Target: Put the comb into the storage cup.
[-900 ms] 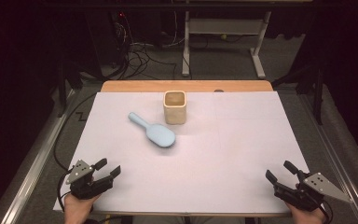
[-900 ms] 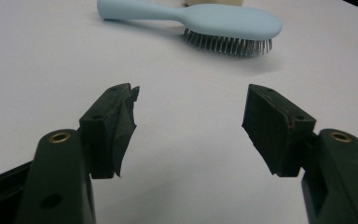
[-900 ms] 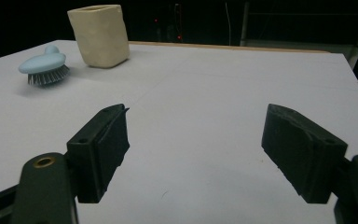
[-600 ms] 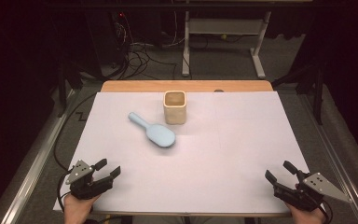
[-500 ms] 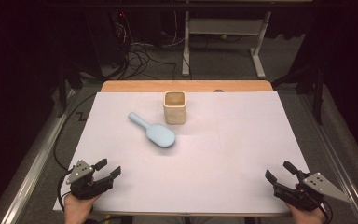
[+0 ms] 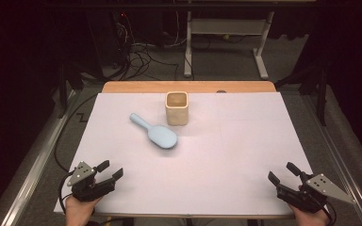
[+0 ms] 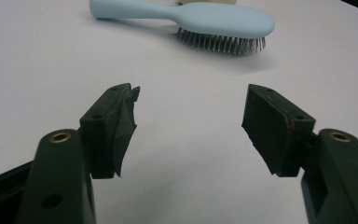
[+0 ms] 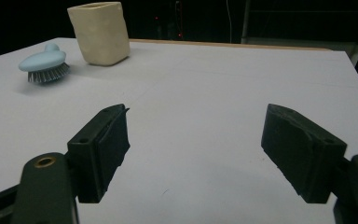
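- At the table's near edge, left tool and right tool sit released, empty.
- Hairbrush lies untouched beside cup; everything remains.

— We note the hairbrush: smooth matt pale-blue plastic, with fine dark bristles.

— Agreed. We find the cup cream and matt, slightly uneven; the worktop matt white, wood-edged.
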The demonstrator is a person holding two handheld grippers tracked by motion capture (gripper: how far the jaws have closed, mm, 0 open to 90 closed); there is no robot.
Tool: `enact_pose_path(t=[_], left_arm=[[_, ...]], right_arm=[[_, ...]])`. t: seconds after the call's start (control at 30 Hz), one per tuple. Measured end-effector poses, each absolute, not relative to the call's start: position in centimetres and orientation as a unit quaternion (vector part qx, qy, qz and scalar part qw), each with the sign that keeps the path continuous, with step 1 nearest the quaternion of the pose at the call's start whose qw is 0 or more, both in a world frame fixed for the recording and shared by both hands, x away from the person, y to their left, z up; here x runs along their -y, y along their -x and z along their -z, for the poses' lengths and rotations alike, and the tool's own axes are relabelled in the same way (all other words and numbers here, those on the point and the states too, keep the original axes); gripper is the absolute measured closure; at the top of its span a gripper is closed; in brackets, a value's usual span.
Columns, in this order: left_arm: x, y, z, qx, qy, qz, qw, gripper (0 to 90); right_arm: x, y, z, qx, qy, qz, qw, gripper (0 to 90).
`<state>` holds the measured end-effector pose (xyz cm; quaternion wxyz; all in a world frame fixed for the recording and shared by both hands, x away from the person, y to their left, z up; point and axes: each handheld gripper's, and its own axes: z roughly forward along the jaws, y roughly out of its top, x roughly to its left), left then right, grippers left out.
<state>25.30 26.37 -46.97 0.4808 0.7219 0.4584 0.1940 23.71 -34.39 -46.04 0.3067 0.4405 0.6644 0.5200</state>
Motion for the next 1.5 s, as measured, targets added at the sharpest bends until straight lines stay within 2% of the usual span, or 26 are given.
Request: enact_pose_path(t=[1.5], left_arm=[[-25.5,-25.4,45.9,-0.456,-0.720,-0.203,0.483,33.2]], right_arm=[[34.2,-23.6,46.0,-0.666,-0.435,-0.523,0.306,23.8]])
